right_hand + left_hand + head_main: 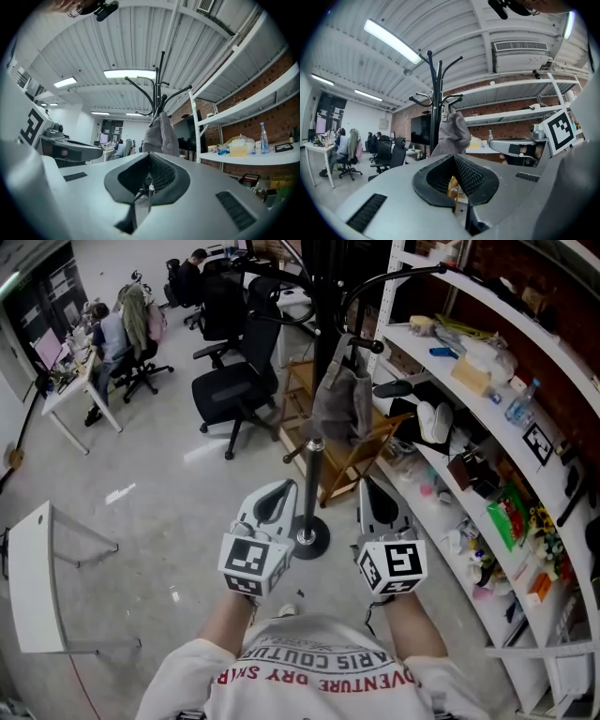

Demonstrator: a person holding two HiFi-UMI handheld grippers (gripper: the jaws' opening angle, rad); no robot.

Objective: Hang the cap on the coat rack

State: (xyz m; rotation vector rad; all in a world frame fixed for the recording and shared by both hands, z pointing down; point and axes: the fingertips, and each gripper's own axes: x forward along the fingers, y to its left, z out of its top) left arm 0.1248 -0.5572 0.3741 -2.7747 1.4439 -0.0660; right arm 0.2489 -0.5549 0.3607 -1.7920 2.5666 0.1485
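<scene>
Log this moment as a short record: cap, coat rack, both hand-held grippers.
cap: grey, hanging from a hook high on the coat rack
coat rack: upright, beside the white shelves
left hand-held gripper: shut, empty, clear of the cap
right hand-held gripper: shut, empty, clear of the cap
task state: cap appears hung

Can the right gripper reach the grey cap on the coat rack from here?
Probably yes. The cap hangs on the coat rack straight ahead of the right gripper, with open air between them, and the shelf stands off to its side. Its jaws are shut, so they must open first.
</scene>
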